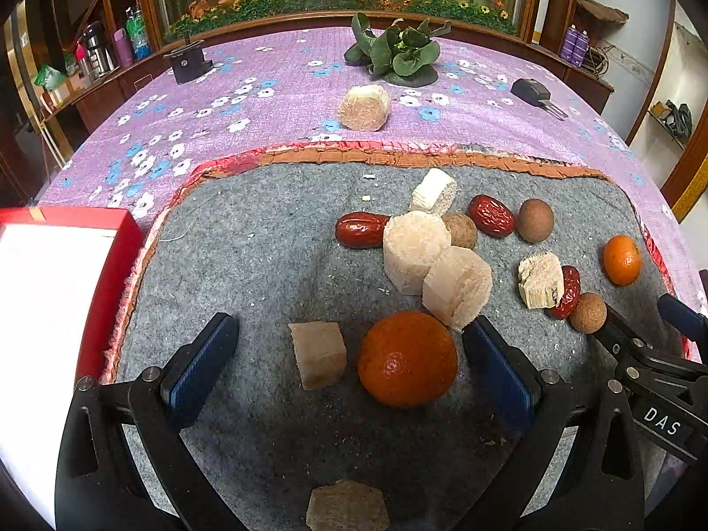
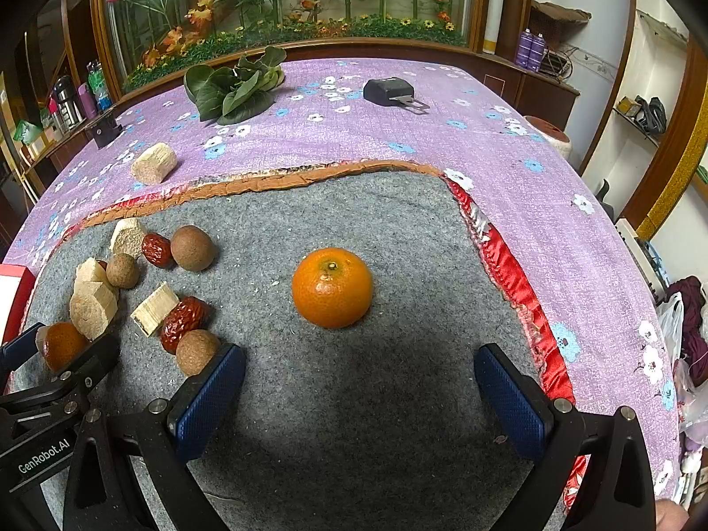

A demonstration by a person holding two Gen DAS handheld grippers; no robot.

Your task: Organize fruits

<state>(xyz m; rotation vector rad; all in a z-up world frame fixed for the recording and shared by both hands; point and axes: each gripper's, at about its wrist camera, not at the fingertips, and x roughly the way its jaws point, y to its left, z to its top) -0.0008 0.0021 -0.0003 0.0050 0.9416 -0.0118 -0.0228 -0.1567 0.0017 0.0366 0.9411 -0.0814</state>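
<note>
A: Left wrist view?
B: Left gripper (image 1: 349,358) is wide open, holding nothing. A mandarin (image 1: 407,359) and a pale cube (image 1: 317,359) lie on the mat (image 1: 248,265) between its fingers; cane chunks (image 1: 416,254) just ahead, red box (image 1: 66,301) to its left.

A: Right wrist view?
B: Right gripper (image 2: 359,391) is wide open, empty. Second mandarin (image 2: 332,287) sits ahead of it, apart; longan (image 2: 197,351) touches its left finger.

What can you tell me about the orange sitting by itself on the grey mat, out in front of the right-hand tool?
The lone orange is small, round and bright, with finely dimpled peel and a little greenish stem scar facing up. It looks whole and unpeeled. It rests on the grey felt mat, apart from the other pieces at the left, touching nothing but the mat. The right gripper is open just short of it, not gripping it. The left wrist view shows it near the mat's red edge.
</note>
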